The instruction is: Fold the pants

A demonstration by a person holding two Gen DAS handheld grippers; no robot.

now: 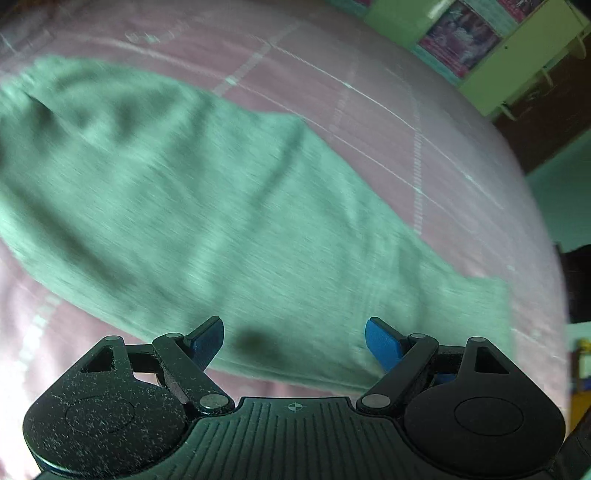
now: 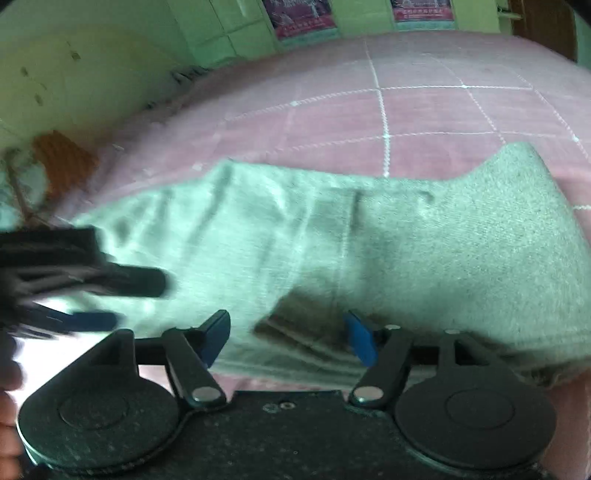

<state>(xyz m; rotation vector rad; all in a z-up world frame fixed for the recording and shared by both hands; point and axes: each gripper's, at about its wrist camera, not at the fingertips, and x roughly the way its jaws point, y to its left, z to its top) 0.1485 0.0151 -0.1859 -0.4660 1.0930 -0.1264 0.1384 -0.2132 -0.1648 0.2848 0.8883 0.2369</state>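
Light green pants [image 1: 229, 206] lie flat on a pink bedspread [image 1: 388, 122], running from upper left to lower right in the left wrist view. My left gripper [image 1: 294, 343] is open and empty above their near edge. In the right wrist view the pants [image 2: 406, 251] lie across the bed with a doubled layer near the front. My right gripper [image 2: 288, 339] is open and empty over that near edge. The left gripper [image 2: 85, 295] shows blurred at the left of the right wrist view, over the pants.
The pink bedspread [image 2: 424, 110] has white stitched grid lines. A green wall with posters [image 2: 306, 18] stands behind the bed. Green cabinets [image 1: 517, 55] stand at the upper right. An orange object [image 2: 62, 158] lies past the bed's left edge.
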